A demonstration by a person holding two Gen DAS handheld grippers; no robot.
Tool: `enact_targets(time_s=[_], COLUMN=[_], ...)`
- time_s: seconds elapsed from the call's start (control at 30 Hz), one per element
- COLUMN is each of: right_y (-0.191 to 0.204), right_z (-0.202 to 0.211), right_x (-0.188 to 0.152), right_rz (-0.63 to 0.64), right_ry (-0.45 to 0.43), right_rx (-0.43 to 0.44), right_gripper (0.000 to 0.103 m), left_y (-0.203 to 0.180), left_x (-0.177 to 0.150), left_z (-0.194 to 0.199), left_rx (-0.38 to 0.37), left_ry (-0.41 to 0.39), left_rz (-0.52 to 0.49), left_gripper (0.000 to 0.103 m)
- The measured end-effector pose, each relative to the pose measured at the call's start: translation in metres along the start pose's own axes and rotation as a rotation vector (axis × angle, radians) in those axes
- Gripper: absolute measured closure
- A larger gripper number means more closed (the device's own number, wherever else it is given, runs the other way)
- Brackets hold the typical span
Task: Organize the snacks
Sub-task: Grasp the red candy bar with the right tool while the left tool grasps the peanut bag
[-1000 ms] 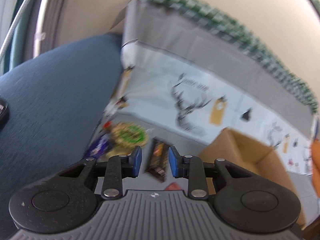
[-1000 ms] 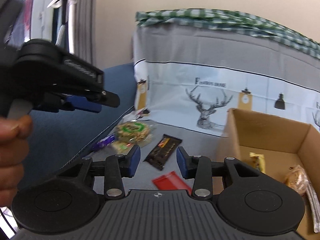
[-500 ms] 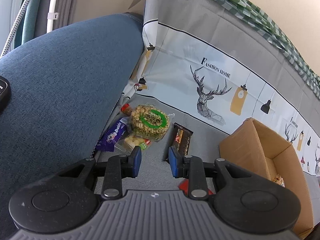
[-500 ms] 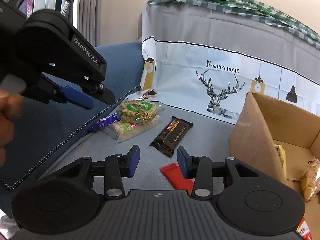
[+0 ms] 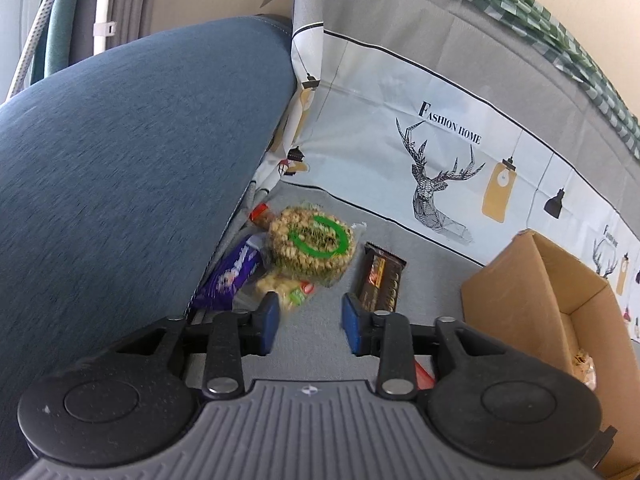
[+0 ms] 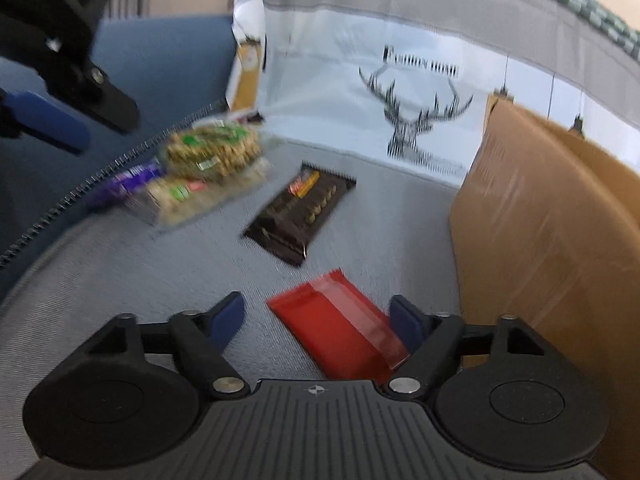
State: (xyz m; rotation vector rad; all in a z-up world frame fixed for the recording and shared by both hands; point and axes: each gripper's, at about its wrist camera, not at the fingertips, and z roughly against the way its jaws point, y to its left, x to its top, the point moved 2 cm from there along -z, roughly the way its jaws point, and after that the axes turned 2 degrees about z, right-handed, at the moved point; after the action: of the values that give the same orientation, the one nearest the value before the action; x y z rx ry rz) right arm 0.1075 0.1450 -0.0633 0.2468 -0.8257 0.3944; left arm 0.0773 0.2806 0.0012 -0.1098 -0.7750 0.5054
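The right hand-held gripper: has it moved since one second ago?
Yes. The right hand-held gripper has come forward and down toward the red packet, which now lies between its open fingers beside the cardboard box.

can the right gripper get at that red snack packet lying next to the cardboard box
Probably yes. The right gripper is open, its fingers either side of the red packet, which lies flat on the grey cover with nothing on top. The cardboard box stands close on the right but does not block it.

On the grey seat cover lie a red packet, a dark brown bar wrapper with orange print, a purple wrapper and a green-ringed clear bag, beside a plain tan cardboard box and a deer-printed white cloth.
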Motion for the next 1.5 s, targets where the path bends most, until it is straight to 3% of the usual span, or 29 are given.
enact_targets(time_s=[0.07, 0.1, 0.2, 0.23, 0.37, 0.4, 0.47, 0.53, 0.63, 0.67, 0.7, 0.77, 0.9, 1.0, 1.07, 1.17, 1.23, 1.43, 1.5], right_y=[-0.002, -0.003, -0.008, -0.009, -0.002, 0.0, -0.001, -0.004, -0.009, -0.01, -0.012, -0.013, -0.011, -0.011, -0.01, -0.009, -0.009, -0.008, -0.007], right_z=[-0.007, -0.009, -0.013, -0.012, -0.006, -0.005, -0.003, -0.001, -0.001, -0.003, -0.005, -0.008, -0.009, -0.01, -0.008, -0.006, -0.005, 0.0, 0.002], right_x=[0.001, 0.002, 0.004, 0.004, 0.006, 0.006, 0.007, 0.01, 0.012, 0.012, 0.011, 0.009, 0.008, 0.008, 0.008, 0.007, 0.007, 0.009, 0.01], right_rz=[-0.014, -0.024, -0.067, -0.069, -0.037, -0.032, -0.041, -0.063, -0.085, -0.09, -0.096, -0.11, -0.096, -0.085, -0.078, -0.067, -0.069, -0.071, -0.068], right_ry=[0.021, 0.03, 0.064, 0.066, 0.043, 0.036, 0.025, 0.018, 0.031, 0.041, 0.053, 0.063, 0.066, 0.062, 0.054, 0.044, 0.036, 0.01, 0.0], right_rx=[0.01, 0.018, 0.076, 0.085, 0.142, 0.154, 0.163, 0.166, 0.153, 0.146, 0.149, 0.146, 0.129, 0.123, 0.124, 0.135, 0.141, 0.144, 0.143], right_gripper=[0.014, 0.014, 0.015, 0.021, 0.061, 0.064, 0.082, 0.088, 0.088, 0.082, 0.076, 0.047, 0.044, 0.052, 0.068, 0.085, 0.093, 0.095, 0.095], left_y=[-0.002, -0.003, -0.01, -0.014, -0.027, -0.029, -0.032, -0.035, -0.041, -0.042, -0.043, -0.044, -0.047, -0.046, -0.045, -0.043, -0.039, -0.031, -0.03], left_x=[0.005, 0.008, 0.015, 0.016, 0.022, 0.024, 0.028, 0.031, 0.031, 0.032, 0.033, 0.033, 0.034, 0.035, 0.036, 0.038, 0.04, 0.047, 0.048], left_z=[-0.007, -0.01, -0.023, -0.028, -0.048, -0.054, -0.066, -0.079, -0.096, -0.101, -0.105, -0.113, -0.125, -0.133, -0.137, -0.139, -0.141, -0.131, -0.128], left_rx=[0.021, 0.026, 0.017, 0.023, 0.073, 0.072, 0.075, 0.091, 0.121, 0.129, 0.134, 0.144, 0.148, 0.146, 0.147, 0.156, 0.172, 0.173, 0.164], left_ry=[-0.023, -0.034, -0.052, -0.06, -0.081, -0.077, -0.074, -0.06, -0.046, -0.041, -0.037, -0.031, 0.0, 0.011, 0.013, 0.009, 0.015, -0.012, -0.019], left_rz=[-0.015, -0.023, -0.059, -0.077, -0.15, -0.154, -0.16, -0.18, -0.225, -0.236, -0.245, -0.266, -0.286, -0.28, -0.273, -0.256, -0.239, -0.197, -0.189], left_gripper=[0.046, 0.035, 0.023, 0.017, 0.007, 0.005, 0.003, 0.001, 0.001, 0.001, 0.001, 0.001, 0.001, 0.001, 0.002, 0.013, 0.025, 0.052, 0.052])
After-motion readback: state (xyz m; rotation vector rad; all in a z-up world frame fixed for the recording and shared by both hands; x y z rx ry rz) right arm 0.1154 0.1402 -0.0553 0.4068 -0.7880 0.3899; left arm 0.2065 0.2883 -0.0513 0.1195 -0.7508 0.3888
